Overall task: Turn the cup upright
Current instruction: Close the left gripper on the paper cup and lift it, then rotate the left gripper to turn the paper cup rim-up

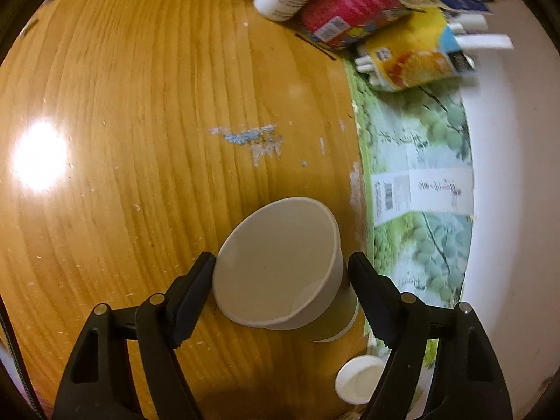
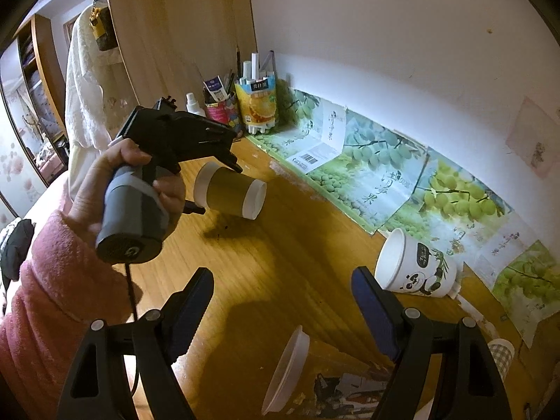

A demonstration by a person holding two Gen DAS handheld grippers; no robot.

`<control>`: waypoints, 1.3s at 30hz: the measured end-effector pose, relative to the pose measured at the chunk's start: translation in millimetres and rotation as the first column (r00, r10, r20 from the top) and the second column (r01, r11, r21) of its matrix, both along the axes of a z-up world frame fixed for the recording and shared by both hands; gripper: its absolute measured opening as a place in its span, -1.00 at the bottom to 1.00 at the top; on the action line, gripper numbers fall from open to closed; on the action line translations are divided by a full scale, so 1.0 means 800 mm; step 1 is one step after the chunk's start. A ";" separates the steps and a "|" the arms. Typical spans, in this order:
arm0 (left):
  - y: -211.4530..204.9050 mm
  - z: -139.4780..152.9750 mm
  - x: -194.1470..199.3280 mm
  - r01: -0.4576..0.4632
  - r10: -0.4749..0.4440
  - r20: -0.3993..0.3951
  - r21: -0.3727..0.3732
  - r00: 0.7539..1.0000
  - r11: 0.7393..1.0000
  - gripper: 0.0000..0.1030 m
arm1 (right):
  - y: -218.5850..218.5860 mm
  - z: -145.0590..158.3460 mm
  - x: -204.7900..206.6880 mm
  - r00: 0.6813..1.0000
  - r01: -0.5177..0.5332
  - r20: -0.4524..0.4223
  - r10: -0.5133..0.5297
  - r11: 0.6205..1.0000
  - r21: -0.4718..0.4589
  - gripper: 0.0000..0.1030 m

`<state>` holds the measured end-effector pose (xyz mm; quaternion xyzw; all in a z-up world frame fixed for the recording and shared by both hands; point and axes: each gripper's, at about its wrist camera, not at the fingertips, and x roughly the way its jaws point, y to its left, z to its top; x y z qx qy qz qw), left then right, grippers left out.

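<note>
Nearest, the right gripper hangs over the wooden table, jaws spread wide and holding nothing, a clear plastic lid below it. Further out, the left hand, in a pink sleeve, tilts the left gripper sideways, pinching the brown paper cup above the table, mouth pointing sideways. Beyond, a panda cup lies tipped near the wall.

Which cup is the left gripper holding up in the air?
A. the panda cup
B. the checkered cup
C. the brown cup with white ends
C: in the right wrist view the left gripper clamps the brown cup, tilted sideways above the table, while the panda cup lies by the wall.
</note>
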<state>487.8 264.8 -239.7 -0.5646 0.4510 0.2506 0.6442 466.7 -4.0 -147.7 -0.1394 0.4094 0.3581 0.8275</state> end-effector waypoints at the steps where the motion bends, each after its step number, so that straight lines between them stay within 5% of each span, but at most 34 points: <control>1: -0.001 0.002 -0.003 0.014 -0.014 -0.005 -0.005 1.000 1.000 0.56 | -0.001 0.002 -0.003 1.000 0.006 0.006 -0.006 1.000 0.002 0.59; 14: -0.015 0.030 -0.058 0.158 -0.152 -0.090 0.072 0.984 0.985 0.56 | -0.008 0.004 -0.054 0.998 0.057 0.001 -0.057 0.998 0.038 0.59; 24: -0.029 0.056 -0.099 0.306 -0.289 -0.147 0.111 0.946 0.945 0.56 | -0.005 0.006 -0.113 0.993 0.111 0.028 -0.112 0.993 0.047 0.59; 32: -0.048 0.077 -0.127 0.492 -0.462 -0.193 0.155 0.866 0.857 0.56 | -0.007 0.010 -0.176 0.977 0.204 0.057 -0.207 0.978 0.045 0.59; 39: -0.088 0.080 -0.153 0.664 -0.626 -0.237 0.143 0.743 0.734 0.56 | -0.011 0.015 -0.237 0.948 0.306 0.084 -0.308 0.951 0.039 0.59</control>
